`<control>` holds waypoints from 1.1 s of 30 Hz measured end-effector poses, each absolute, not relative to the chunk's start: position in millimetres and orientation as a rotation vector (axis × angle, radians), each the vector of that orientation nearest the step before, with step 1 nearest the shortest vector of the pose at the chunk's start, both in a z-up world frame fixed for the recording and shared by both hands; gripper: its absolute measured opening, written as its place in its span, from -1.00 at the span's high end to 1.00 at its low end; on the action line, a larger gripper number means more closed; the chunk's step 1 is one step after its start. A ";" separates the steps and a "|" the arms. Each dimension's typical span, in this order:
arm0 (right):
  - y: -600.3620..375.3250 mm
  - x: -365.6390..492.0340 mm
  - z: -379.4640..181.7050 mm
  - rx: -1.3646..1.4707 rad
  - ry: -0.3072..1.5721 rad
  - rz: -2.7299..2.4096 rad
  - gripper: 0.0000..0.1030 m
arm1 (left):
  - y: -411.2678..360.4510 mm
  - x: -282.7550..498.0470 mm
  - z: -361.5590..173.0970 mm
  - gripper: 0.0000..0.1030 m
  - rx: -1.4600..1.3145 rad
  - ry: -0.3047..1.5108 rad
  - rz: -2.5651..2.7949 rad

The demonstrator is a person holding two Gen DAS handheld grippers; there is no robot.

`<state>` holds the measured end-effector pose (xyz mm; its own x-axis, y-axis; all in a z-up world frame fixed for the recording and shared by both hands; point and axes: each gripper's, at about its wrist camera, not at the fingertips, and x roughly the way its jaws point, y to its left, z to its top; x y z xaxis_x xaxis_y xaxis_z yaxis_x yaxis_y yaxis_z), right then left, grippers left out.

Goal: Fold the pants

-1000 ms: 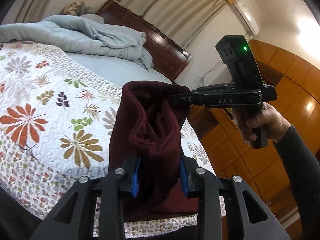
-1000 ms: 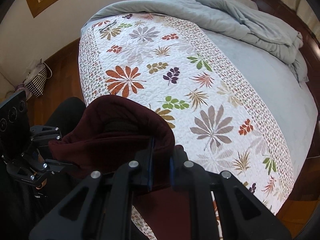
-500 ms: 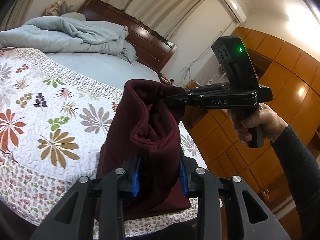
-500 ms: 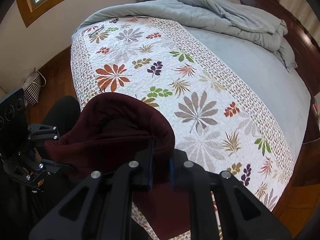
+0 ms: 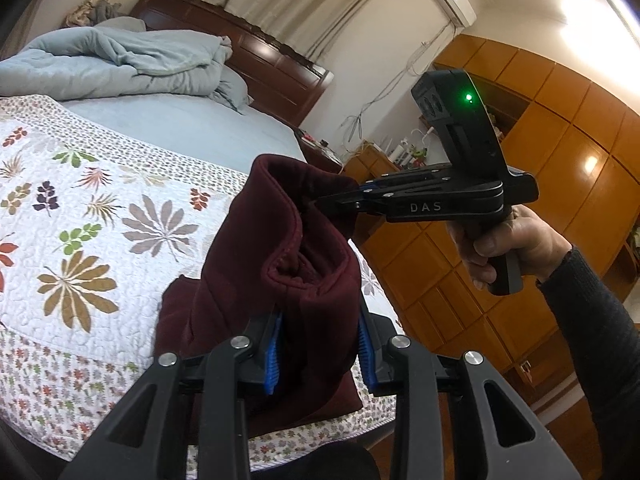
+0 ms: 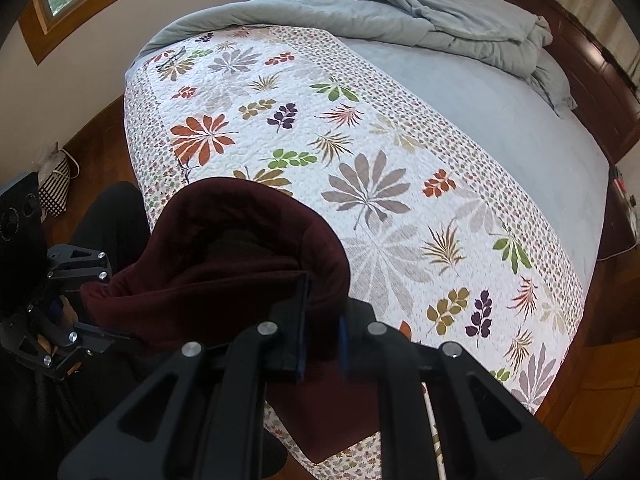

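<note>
My left gripper [image 5: 318,354] is squeezed tight on one end of the dark red pants [image 5: 280,276], and my right gripper [image 6: 322,334] is pinched on the other end, so the thick top edge hangs between them like a little hammock. The rest of the pants droops down onto the near edge of the bed, on the flowery quilt [image 6: 360,152]. I think I am in the middle of lifting them to lay them flat for a fold. To do this well, I should keep both grips tight and pull my hands apart a bit, so the saggy edge goes straight. Then I should carry the pants over the middle of the quilt and lower them slowly, with both ends level. If one side dips, the cloth could bunch up or slide off the bed. The blue blanket [image 6: 420,12] is piled far away by the headboard, so it is not in my way.
</note>
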<state>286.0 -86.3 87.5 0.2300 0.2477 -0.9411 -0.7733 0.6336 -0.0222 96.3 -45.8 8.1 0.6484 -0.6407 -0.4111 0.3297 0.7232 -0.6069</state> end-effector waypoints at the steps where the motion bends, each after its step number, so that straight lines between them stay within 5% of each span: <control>1: -88.8 286.3 86.6 -0.555 1.134 0.752 0.79 | -50.3 97.1 7.7 0.40 -0.513 0.660 -0.586; 33: -216.2 295.3 5.8 -0.435 1.229 0.672 0.79 | -176.8 121.6 -43.4 0.40 -0.386 0.810 -0.720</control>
<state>295.3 -216.2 5.8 0.1833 0.2329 -0.9551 -0.6782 0.7332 0.0486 121.6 -176.8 -43.4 0.4749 -0.7113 -0.5182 0.4315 0.7014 -0.5673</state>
